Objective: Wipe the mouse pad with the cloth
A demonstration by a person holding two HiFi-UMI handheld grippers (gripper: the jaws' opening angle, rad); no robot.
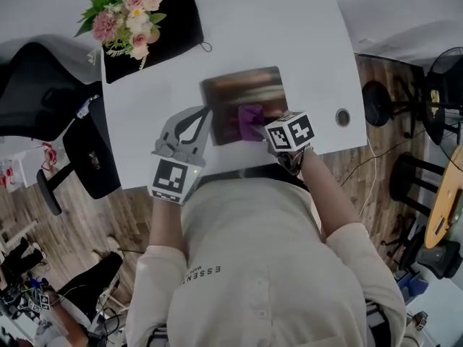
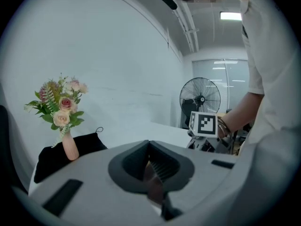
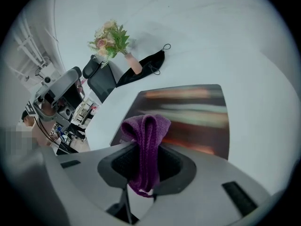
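A: Right tool [image 3: 143,166]?
B: Clamped on the purple cloth [image 3: 146,128]. It's folded, w/ the loop poking out past the tips and an end hanging behind. Cloth rests on the mouse pad [image 3: 193,109], near the edge closest to the person, a bit right of ctr.
A: Left tool [image 2: 153,173]?
B: Jaws together on a thin brown sheet, i.e. the pad's left edge per head view.
A: Pad itself?
B: Flat on the white tabletop [image 1: 311,42], dark w/ blurry streaks, just ahead of the person.
A: Anything else?
B: Far left corner has a black fabric bag [image 1: 166,31], w/ a pink vase of flowers [image 1: 124,14] at its left end, well apart from the pad. Office chair [image 1: 90,150] off the left side, fan [image 2: 200,98] beyond the right side.
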